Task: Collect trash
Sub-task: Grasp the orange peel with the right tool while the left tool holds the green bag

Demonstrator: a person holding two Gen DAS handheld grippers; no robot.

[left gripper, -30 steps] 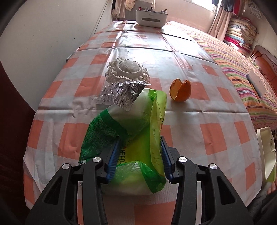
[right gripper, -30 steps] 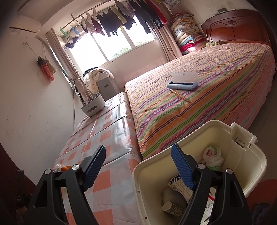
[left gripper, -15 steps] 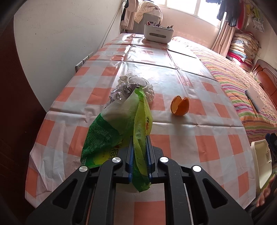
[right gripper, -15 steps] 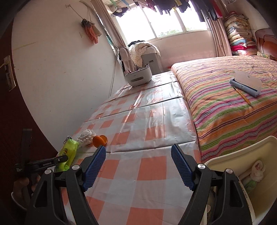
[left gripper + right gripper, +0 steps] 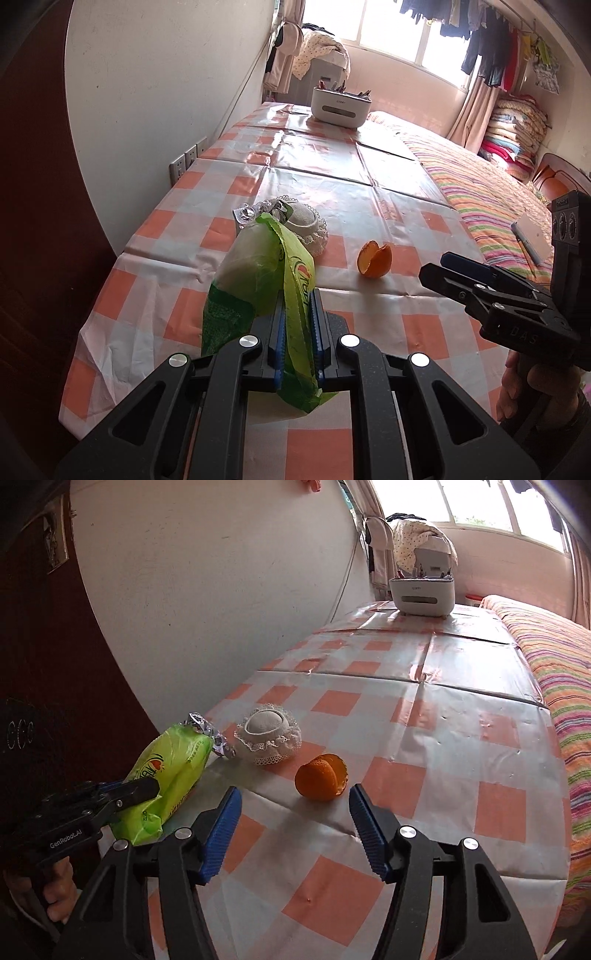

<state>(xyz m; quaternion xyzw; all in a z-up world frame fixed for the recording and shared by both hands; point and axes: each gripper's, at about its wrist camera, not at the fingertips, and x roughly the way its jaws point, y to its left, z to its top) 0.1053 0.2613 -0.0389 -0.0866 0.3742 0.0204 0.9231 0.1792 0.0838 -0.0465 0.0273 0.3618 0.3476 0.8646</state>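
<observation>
- Your left gripper [image 5: 297,325] clamps the green plastic bag [image 5: 266,280], lifted above the checked tablecloth [image 5: 369,206]; its body reads "GenRobot.AI".
- Your right gripper [image 5: 293,825], jaws just narrowing with nothing between them, angles down toward the orange peel [image 5: 322,777].
</observation>
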